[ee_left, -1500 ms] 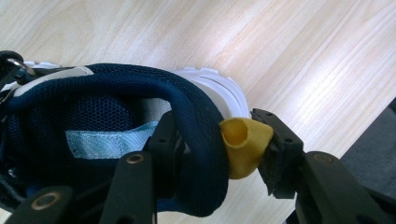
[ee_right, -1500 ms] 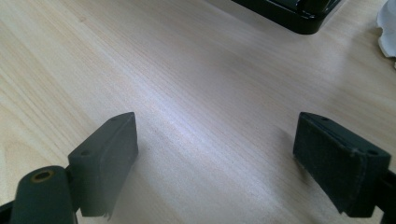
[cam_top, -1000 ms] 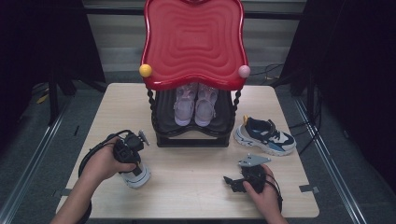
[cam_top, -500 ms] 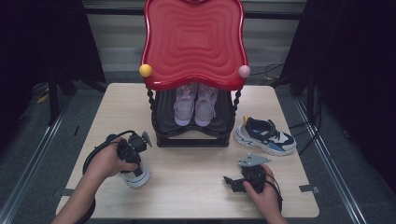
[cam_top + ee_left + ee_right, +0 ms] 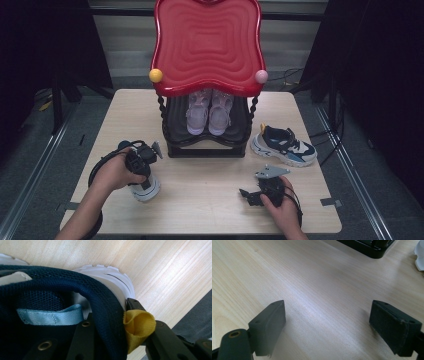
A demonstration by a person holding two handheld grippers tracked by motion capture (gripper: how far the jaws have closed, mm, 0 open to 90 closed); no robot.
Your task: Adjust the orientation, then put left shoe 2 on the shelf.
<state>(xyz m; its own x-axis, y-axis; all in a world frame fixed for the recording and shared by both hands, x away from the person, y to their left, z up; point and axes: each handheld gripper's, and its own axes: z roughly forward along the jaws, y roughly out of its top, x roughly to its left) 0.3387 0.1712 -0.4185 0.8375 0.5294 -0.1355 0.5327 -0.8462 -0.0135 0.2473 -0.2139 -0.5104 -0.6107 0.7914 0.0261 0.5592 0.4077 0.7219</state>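
A navy sneaker [image 5: 75, 290] with a white sole [image 5: 146, 190], a light blue tongue loop [image 5: 50, 315] and a yellow heel loop [image 5: 137, 323] lies on the table's front left. My left gripper [image 5: 108, 311] is shut on its heel collar, one jaw inside the shoe and one outside by the yellow loop. The jaws have just been closing on that collar. In the high view the left gripper [image 5: 142, 177] sits under the person's left hand. Its matching sneaker [image 5: 282, 146] stands at the right of the table. My right gripper [image 5: 327, 320] rests open over bare wood near the front edge [image 5: 248, 195].
A black shoe rack [image 5: 175, 145] with a red wavy top [image 5: 207, 45] stands at the middle back of the wooden table [image 5: 210, 185]. A pair of pink shoes [image 5: 209, 112] sits on its lower shelf. Its base corner [image 5: 372, 250] shows ahead of the right gripper.
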